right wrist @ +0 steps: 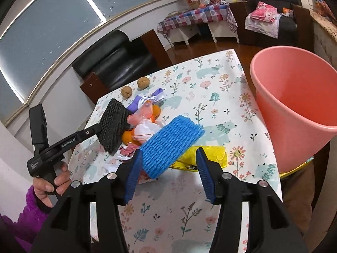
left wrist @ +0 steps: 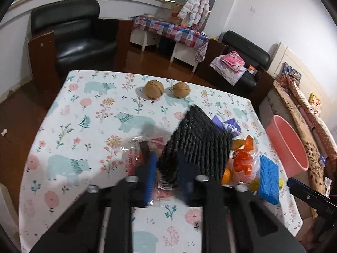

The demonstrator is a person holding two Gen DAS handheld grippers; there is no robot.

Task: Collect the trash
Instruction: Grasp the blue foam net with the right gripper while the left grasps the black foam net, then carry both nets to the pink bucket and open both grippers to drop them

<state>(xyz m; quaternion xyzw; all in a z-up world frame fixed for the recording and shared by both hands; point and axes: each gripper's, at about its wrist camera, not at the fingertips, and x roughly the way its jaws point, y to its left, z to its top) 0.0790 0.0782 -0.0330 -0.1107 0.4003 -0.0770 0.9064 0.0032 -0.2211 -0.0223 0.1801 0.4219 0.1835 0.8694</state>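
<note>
Left wrist view: I see two walnuts (left wrist: 154, 89) near the table's (left wrist: 63, 113) far edge, and my left gripper (left wrist: 166, 181) pinching the black foam net (left wrist: 198, 139) beside the litter pile (left wrist: 242, 160). Right wrist view: my right gripper (right wrist: 168, 172) spread, tilted down around the blue foam net's (right wrist: 170, 143) end; pink bin (right wrist: 294, 97) off the table's right edge.

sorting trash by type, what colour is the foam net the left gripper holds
Black foam net; clearest in the right wrist view.

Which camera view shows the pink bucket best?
The right wrist view: the pink bucket is large there, with its open mouth and inside visible beside the table. In the left wrist view the bucket is small at the right edge, seen only partly.
</note>
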